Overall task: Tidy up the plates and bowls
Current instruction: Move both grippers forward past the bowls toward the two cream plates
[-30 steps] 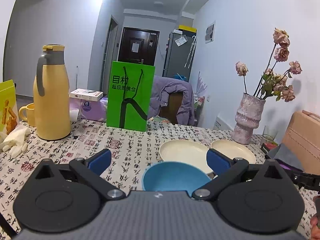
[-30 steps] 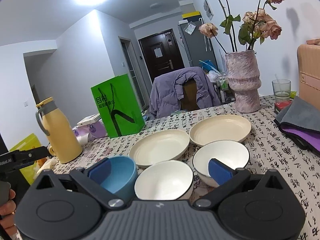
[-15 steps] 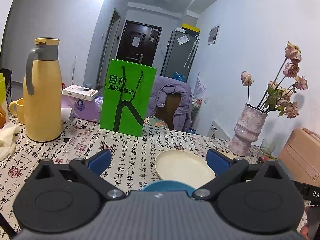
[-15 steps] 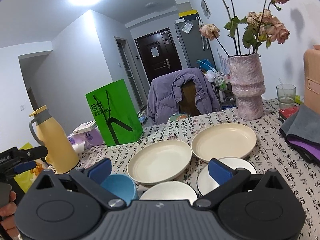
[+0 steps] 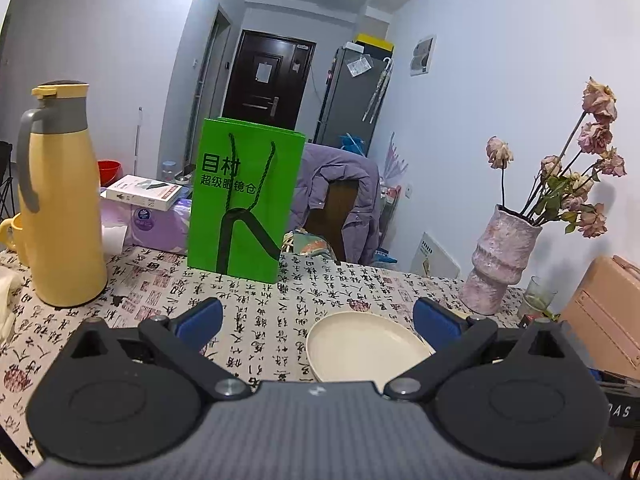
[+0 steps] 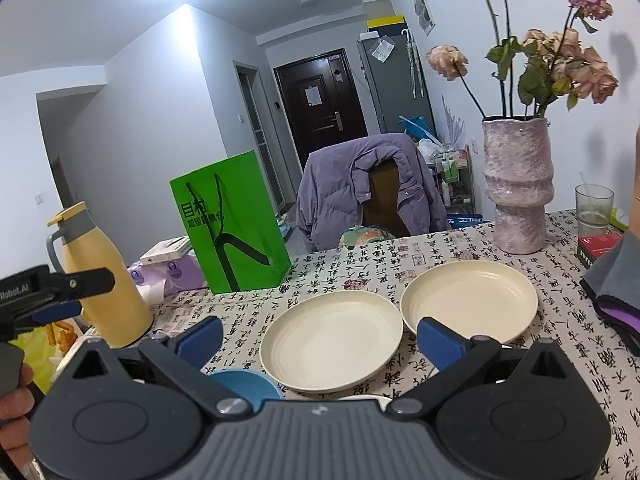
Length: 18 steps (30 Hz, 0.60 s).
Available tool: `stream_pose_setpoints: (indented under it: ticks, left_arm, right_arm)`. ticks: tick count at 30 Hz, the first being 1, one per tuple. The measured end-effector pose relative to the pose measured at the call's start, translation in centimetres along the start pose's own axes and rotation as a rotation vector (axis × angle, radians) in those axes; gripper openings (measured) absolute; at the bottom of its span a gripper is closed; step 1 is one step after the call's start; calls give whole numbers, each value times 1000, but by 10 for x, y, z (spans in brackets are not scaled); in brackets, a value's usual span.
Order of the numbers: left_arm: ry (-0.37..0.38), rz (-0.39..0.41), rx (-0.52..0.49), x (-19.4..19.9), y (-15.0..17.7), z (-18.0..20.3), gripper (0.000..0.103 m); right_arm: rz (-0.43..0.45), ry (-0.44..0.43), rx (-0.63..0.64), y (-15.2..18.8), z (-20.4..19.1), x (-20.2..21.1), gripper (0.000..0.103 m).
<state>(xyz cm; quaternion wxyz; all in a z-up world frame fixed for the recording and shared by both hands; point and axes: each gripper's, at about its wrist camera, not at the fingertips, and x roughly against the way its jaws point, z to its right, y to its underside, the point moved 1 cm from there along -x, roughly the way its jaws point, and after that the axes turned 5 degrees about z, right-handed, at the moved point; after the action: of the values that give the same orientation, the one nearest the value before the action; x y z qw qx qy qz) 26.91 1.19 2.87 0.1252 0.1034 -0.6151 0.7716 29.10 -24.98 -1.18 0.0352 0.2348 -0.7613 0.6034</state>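
Two cream plates lie side by side on the patterned tablecloth, the left plate [image 6: 332, 346] and the right plate [image 6: 470, 300]. Only a sliver of a blue bowl [image 6: 244, 384] shows at my right gripper's body. A white bowl rim [image 6: 362, 398] peeks out beside it. My right gripper [image 6: 320, 338] is open above the near plates, holding nothing. My left gripper [image 5: 318, 320] is open too, with one cream plate [image 5: 366, 346] just beyond its fingers. The left gripper also appears in the right wrist view at the left edge [image 6: 60, 296], held by a hand.
A yellow thermos [image 5: 60, 200] stands at the left, a green paper bag [image 5: 244, 200] at the table's back. A pink vase with dried flowers [image 6: 518, 184], a glass [image 6: 594, 210] and folded cloths [image 6: 616, 280] sit on the right. A chair with a purple jacket [image 6: 368, 188] stands behind.
Both grippers have risen and pulled back. The blue and white bowls have slid down almost out of sight below the gripper bodies. Both stay open.
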Motion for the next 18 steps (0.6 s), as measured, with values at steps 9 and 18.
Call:
stream_pose_setpoints:
  ticks: [9,18]
  left_arm:
    - [2,-33,23,-32,-18,-7,103]
    - [2,-81,85,-68,-33,-21,103]
  right_arm:
    - [-20,24,4,-9,-7,-27,103]
    - [-47,48,27,-15,-13,-54,103]
